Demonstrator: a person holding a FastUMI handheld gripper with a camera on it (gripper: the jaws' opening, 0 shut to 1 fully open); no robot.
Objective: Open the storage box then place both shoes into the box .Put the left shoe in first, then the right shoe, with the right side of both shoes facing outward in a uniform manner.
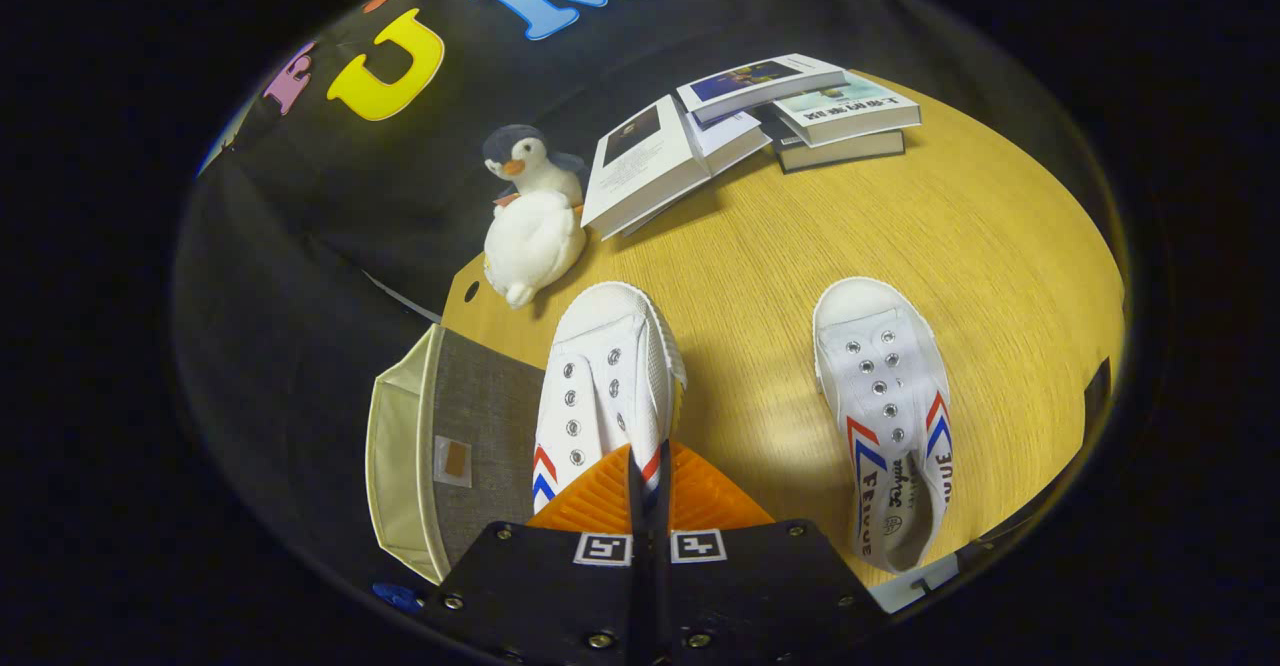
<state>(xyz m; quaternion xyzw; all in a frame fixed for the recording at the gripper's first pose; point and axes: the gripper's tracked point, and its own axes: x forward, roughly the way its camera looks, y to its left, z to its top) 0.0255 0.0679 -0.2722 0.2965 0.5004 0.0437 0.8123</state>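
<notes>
Seen from above, looking down along the tool [640, 466] onto a round wooden counter [1000, 216].

At 9 o'clock from the tool, off the counter's edge: storage box [455, 446], grey fabric outside, cream lining, open top facing away toward 9 o'clock, a small tag on its grey side.

At 11 o'clock, further out near the counter's far edge: plush penguin [533, 216], white belly, grey head, orange beak, leaning against the black cloth wall.

At 12 o'clock, directly ahead of the tool: white canvas shoe [605, 386], toe pointing away, metal eyelets without laces, red and blue chevron stripes by the heel. Fingers closed nearly together, pinching the heel end of this shoe, only a thin slit left between them. Shoe overlapping the box's near edge; whether lifted or resting, cannot tell.

At 1 o'clock, far across the counter: pile of books [760, 116], several fanned out, some overlapping.

At 3 o'clock, well apart from the held shoe: second white shoe [885, 396], flat on the counter, toe away, same stripes, lettering along its side.
</notes>
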